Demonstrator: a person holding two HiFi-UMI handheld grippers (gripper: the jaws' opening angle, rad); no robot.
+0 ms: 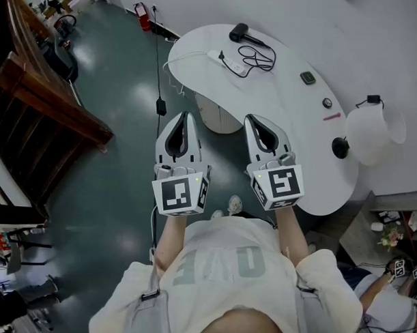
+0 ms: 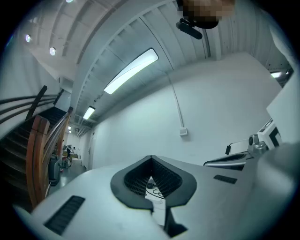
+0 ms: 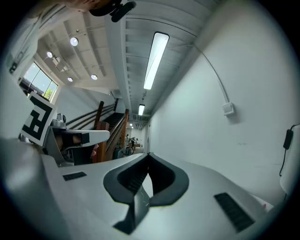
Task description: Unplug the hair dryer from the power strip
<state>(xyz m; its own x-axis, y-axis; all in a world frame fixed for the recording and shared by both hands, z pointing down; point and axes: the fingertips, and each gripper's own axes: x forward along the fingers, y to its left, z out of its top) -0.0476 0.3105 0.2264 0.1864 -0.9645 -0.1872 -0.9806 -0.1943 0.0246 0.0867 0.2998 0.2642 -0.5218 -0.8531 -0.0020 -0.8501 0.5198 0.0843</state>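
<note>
Seen from above, a person holds two hand-held grippers out in front, side by side and well apart from the things on the tabletop. The left hand-held gripper has its jaws pressed together with nothing between them. The right hand-held gripper is likewise closed and empty. Each carries one marker cube, the left marker cube and the right marker cube, printed with black-and-white square patterns, not letters.

Ahead stands one curved white tabletop. At its far end lies one black hair dryer. Just beside it is one white power strip. One black cord lies in loose loops between them and reaches the strip. Nearer along the tabletop are three small dark items and one thin red stick, too small to identify.

The person's pale shirt bears large grey letters that cannot be read with certainty.
</note>
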